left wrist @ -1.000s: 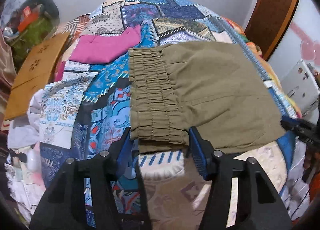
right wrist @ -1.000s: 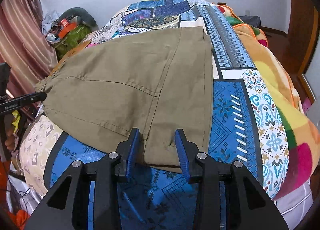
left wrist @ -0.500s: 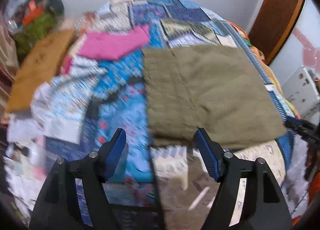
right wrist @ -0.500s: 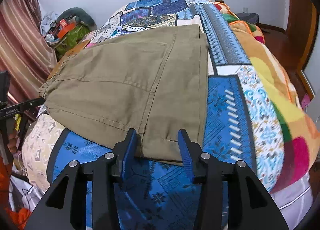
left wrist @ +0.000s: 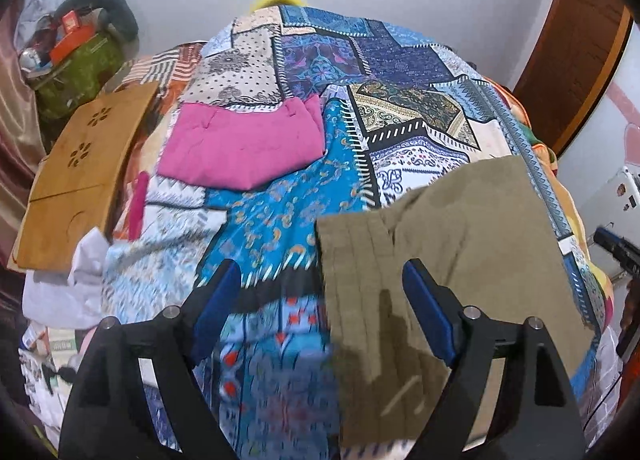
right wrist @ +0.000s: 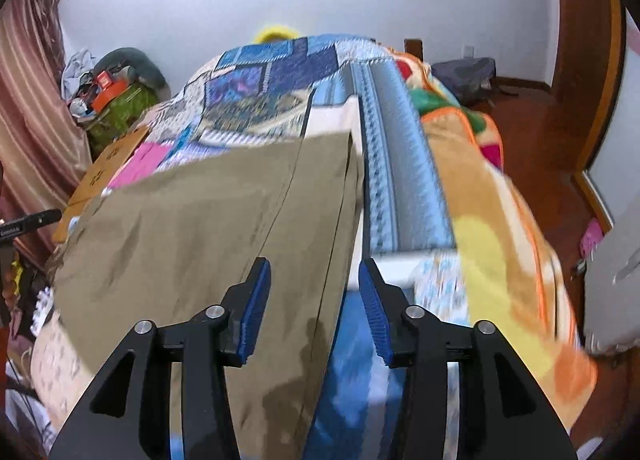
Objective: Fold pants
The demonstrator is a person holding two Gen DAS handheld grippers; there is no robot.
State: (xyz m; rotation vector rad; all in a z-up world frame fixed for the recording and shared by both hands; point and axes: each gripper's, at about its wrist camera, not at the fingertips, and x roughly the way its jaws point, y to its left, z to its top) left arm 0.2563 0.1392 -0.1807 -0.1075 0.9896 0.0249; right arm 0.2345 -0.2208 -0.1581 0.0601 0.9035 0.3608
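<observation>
The olive-green pants (left wrist: 460, 244) lie folded flat on the patchwork bedspread (left wrist: 280, 196). In the left wrist view their gathered waistband edge (left wrist: 348, 260) runs between my fingers. My left gripper (left wrist: 320, 296) is open and empty, low over that waistband edge. In the right wrist view the pants (right wrist: 208, 228) fill the left half, with their right edge between the fingers. My right gripper (right wrist: 314, 296) is open and empty, low over that edge. The right gripper's tip also shows in the left wrist view (left wrist: 616, 248).
A folded pink garment (left wrist: 244, 144) lies farther up the bed. A wooden lap tray (left wrist: 76, 172) rests at the bed's left side. An orange and yellow blanket (right wrist: 500, 220) hangs over the right side. Clutter (right wrist: 108, 96) sits by the curtain.
Both grippers have moved forward over the pants. The left gripper has shifted left and opened wider; the waistband now lies between its fingers. The right gripper has shifted right to the pants' right edge.
</observation>
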